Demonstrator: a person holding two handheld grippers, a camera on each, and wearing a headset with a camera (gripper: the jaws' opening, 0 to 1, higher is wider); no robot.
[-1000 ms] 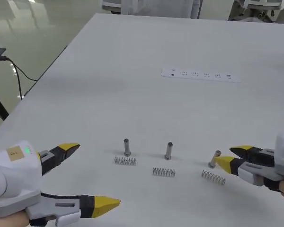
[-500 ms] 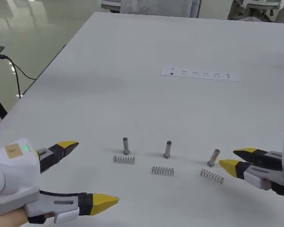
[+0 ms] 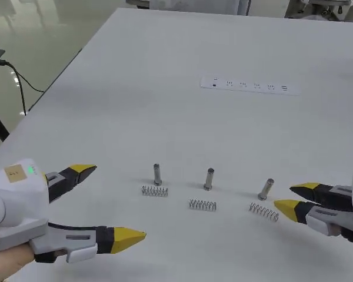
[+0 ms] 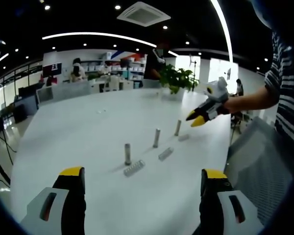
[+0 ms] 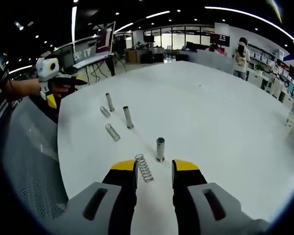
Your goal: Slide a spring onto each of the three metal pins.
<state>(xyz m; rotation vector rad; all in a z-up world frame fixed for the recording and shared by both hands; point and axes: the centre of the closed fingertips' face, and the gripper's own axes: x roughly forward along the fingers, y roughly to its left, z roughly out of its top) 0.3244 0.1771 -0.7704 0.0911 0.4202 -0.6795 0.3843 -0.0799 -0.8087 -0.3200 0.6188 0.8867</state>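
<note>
L gripper (image 3: 119,201) sits low at near-left of table (image 3: 165,88), jaws spread wide, nothing in them. Three pins stand in a row w/ a spring lying flat just in front of each, none on a pin: L pin (image 3: 157,174) w/ L spring (image 3: 155,191), mid pin (image 3: 209,178) w/ mid spring (image 3: 202,204), R pin (image 3: 266,188) w/ R spring (image 3: 264,211). R gripper (image 3: 297,197) is just right of R spring, jaws parted narrowly, empty. In right gripper view the spring's near end lies by its tips.
</note>
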